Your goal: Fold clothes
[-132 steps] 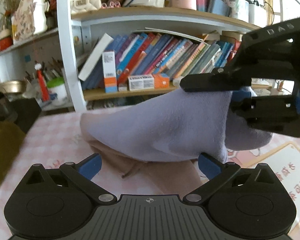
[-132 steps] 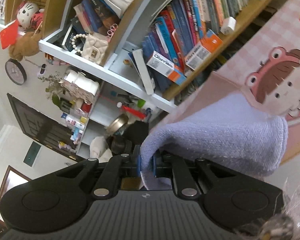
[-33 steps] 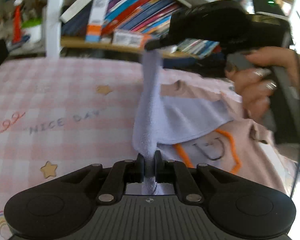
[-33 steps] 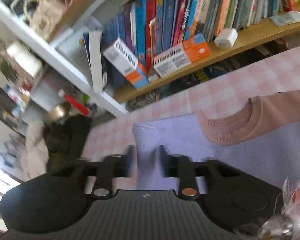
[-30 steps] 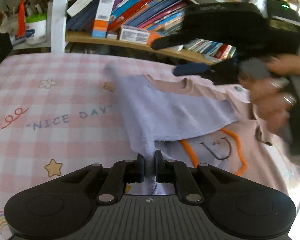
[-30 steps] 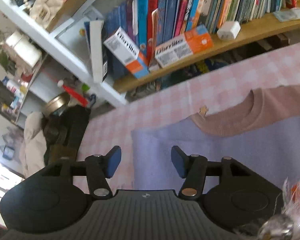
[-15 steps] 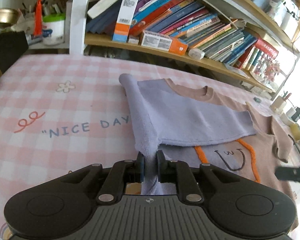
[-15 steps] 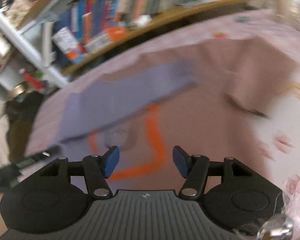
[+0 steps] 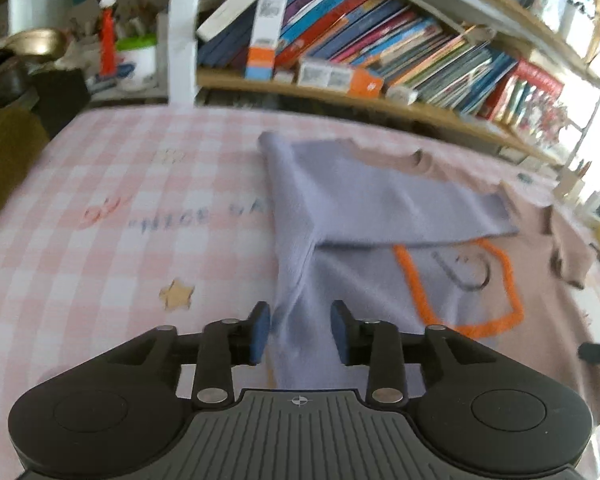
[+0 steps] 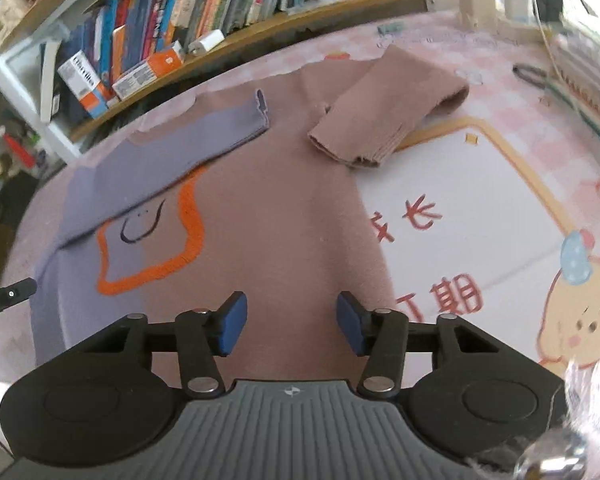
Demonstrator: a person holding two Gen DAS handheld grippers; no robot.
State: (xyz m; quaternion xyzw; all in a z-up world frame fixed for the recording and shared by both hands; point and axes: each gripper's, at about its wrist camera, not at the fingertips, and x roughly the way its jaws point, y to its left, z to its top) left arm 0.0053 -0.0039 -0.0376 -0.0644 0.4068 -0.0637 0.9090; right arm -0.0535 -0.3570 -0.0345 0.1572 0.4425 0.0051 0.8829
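Left wrist view: the left gripper (image 9: 300,334) stands with its jaws parted to a moderate gap and clamps nothing. A lavender ridge of the sweater (image 9: 380,208) runs between the blue pads (image 9: 259,332), lying loose in the gap; whether the cloth touches either pad cannot be told through the blur. The sweater lies on the tabletop (image 9: 100,248), which is covered with a pink checked cloth printed with a star and blurred lettering. Ahead of the jaws the lavender sleeve (image 9: 400,208) is folded across the chest, above an orange outline (image 9: 460,284) that frames a small dark curved mark. To the right the body of the garment is dusty pink. A bookshelf (image 9: 340,92) with leaning books stands behind the tabletop.

Right wrist view: the right gripper (image 10: 292,330) is likewise parted, somewhat wider, and holds nothing. Its jaws hover above the pink lower body of the sweater (image 10: 280,208), with the fabric lying flat under and ahead of the gap. On the left the lavender sleeve (image 10: 172,156) lies diagonally over the chest, its cuff pointing toward the middle; the orange outline (image 10: 148,248) sits just below it. On the right the pink sleeve (image 10: 384,108) is folded back on itself, its ribbed cuff resting at the edge of a printed cartoon panel (image 10: 480,216) on the tabletop (image 10: 500,64).
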